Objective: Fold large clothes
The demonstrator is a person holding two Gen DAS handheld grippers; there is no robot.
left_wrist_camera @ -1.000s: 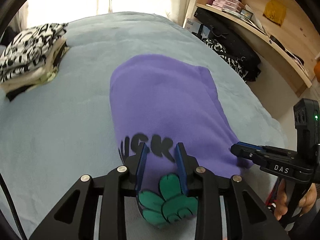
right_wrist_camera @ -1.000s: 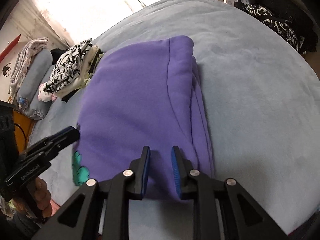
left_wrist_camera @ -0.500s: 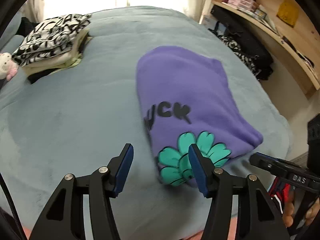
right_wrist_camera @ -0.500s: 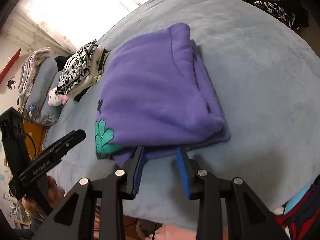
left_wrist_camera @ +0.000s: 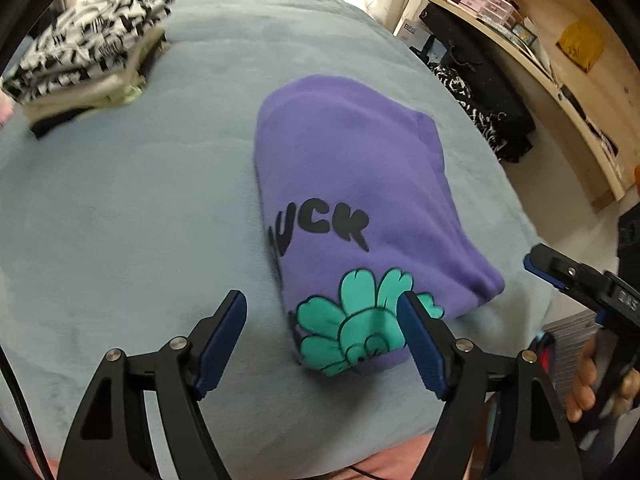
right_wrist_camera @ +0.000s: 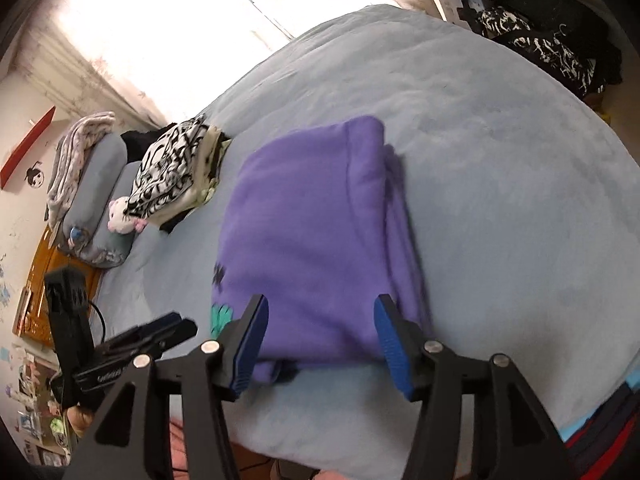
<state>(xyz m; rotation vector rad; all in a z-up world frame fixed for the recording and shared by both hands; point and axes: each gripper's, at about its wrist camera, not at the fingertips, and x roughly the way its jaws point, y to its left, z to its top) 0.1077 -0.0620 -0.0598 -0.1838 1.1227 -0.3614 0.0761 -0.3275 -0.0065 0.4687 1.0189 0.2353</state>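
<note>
Purple sweatshirt (left_wrist_camera: pixel 360 184): folded into a thick rectangle, lying flat on the bed near its front edge; black lettering and a teal flower print (left_wrist_camera: pixel 360 328) face up at the near end; stacked folded edges show along its right side in the right wrist view.
Left gripper (left_wrist_camera: pixel 322 340): jaws have just been opening and stand wide apart above the flower end of the sweatshirt; nothing is gripped, though the right pad overlaps the print in the view.
Right gripper (right_wrist_camera: pixel 320 340): jaws have just been opening and stand apart over the near right corner of the sweatshirt; the pads press on nothing.
Bed (left_wrist_camera: pixel 120 220): covered in a plush light blue blanket, smooth, filling most of both views.
Clothes pile (left_wrist_camera: pixel 88 60): folded garments, black-and-white patterned one on top, at the far left of the bed, well apart from the sweatshirt.
Soft toy (right_wrist_camera: pixel 124 216): white and pink, just beside that pile.
Pillows (right_wrist_camera: pixel 96 208): blue-grey, at the head of the bed, a pale cloth draped over one.
Shelving (left_wrist_camera: pixel 560 72): light wood, to the right of the bed, holding small boxes; dark clothing heaped below it.
Window (right_wrist_camera: pixel 160 20): bright, with pale curtains, behind the bed.
</note>
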